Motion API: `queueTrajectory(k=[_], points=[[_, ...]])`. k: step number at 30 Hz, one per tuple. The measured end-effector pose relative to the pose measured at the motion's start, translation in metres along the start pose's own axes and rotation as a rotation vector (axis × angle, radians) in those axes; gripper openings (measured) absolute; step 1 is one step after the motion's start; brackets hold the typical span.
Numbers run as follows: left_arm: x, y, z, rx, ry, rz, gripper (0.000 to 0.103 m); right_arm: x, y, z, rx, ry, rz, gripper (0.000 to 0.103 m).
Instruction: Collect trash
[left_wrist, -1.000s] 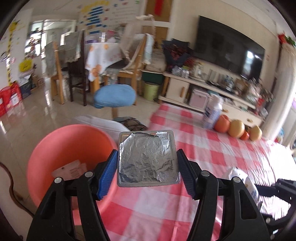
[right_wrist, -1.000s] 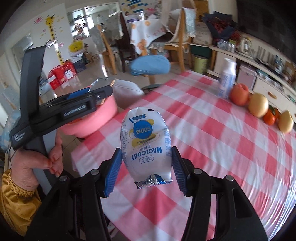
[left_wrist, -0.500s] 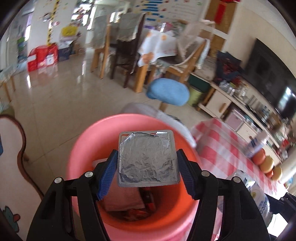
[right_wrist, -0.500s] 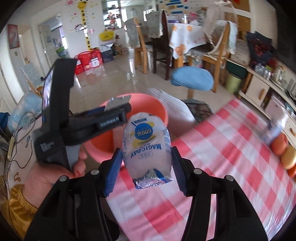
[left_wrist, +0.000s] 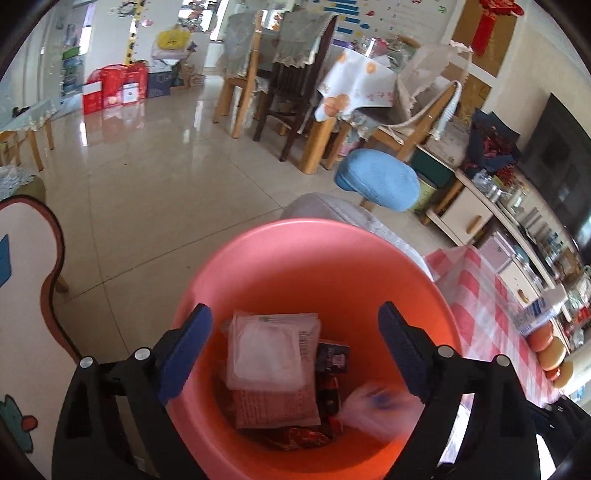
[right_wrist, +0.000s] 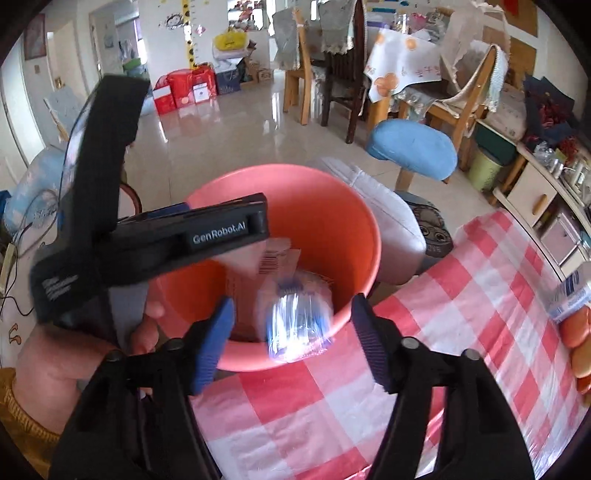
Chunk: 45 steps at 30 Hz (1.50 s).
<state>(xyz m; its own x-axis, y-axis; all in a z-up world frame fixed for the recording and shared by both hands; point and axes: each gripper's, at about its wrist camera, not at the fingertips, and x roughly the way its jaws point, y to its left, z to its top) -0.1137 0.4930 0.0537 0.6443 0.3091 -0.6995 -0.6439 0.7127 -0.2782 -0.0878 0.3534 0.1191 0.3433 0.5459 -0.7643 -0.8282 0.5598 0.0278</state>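
Dropping looks like the step in hand: left gripper (left_wrist: 295, 350) and right gripper (right_wrist: 291, 339) both gape empty over the pink bin (right_wrist: 354, 221) as the blurred white packet (right_wrist: 299, 317) falls in, so next comes fetching more trash off the checked table (right_wrist: 461, 314)

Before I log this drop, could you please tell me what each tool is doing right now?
Left tool: open, holding nothing, above the pink bucket.
Right tool: open; the blurred white packet is falling free.

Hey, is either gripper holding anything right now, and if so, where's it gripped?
Nothing is held. The left gripper and right gripper are both open, and the blurred white wrapper is loose over the pink bin.
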Motion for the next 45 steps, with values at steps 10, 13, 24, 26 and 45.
queueTrajectory(k=[10, 13, 24, 26, 45], points=[[-0.021, -0.031, -0.002, 0.127, -0.078, 0.032, 0.095, -0.076, -0.043, -0.04, 0.139, -0.098, -0.205, 0.081], [-0.03, -0.049, -0.006, 0.188, -0.109, 0.027, 0.095, -0.093, -0.055, -0.058, 0.183, -0.095, -0.244, 0.084], [-0.081, -0.132, -0.046, 0.411, -0.205, -0.073, 0.096, -0.169, -0.083, -0.111, 0.317, -0.172, -0.366, 0.084], [-0.091, -0.144, -0.054, 0.433, -0.217, -0.097, 0.096, -0.183, -0.086, -0.119, 0.327, -0.187, -0.401, 0.085], [-0.229, -0.233, -0.153, 0.619, -0.301, -0.375, 0.097, -0.336, -0.082, -0.226, 0.486, -0.363, -0.714, 0.093]])
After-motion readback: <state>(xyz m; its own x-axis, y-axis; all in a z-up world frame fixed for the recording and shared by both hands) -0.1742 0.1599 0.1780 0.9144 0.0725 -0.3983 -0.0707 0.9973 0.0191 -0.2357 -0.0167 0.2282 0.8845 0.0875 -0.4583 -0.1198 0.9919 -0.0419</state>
